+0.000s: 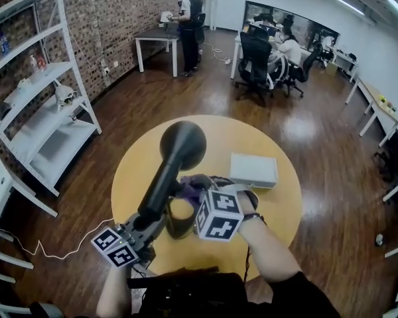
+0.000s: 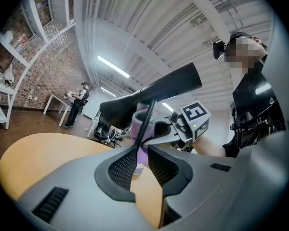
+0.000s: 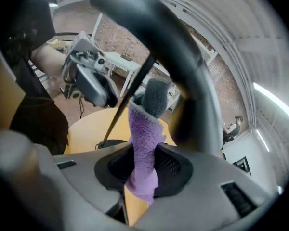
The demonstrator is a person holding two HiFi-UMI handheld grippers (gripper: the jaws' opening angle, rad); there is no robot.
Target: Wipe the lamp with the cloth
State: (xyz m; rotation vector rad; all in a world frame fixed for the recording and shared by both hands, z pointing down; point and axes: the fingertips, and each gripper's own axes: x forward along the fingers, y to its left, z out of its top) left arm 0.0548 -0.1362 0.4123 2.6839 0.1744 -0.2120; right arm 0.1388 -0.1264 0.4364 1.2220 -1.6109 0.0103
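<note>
lamp gripped by its stem, purple cloth up against the shade

the left hand-held gripper [image 2: 141, 161] is clenched on the lamp's thin stem [image 2: 145, 121], its two mesh pads pinched onto the black rod from either side. the rod runs up out of the jaws to the lamp [image 1: 176, 158], whose long black shade leans up and away over the round yellow worktop [image 1: 265, 211]. in the right gripper view the rod's lower end meets a dark round base [image 3: 109, 144] that looks to sit on the worktop.

the right hand-held gripper [image 3: 143, 170] is grasping the cloth [image 3: 143, 134]: a purple fold is trapped between its pads, a short tail hangs below them, and the rest stands up out of the jaws toward the shade. its grey upper end lies right beside the underside of the shade; whether it presses on it cannot be told. in the head view the cloth shows as a purple bunch just right of the lamp, between the shade and the right gripper's marker cube [image 1: 219, 215].

the two grippers are close together at the near edge of the worktop. a flat white box [image 1: 253, 169] lies on the worktop behind them, apart from the lamp. white shelving [image 1: 46, 111] stands along the brick wall at the left.
</note>
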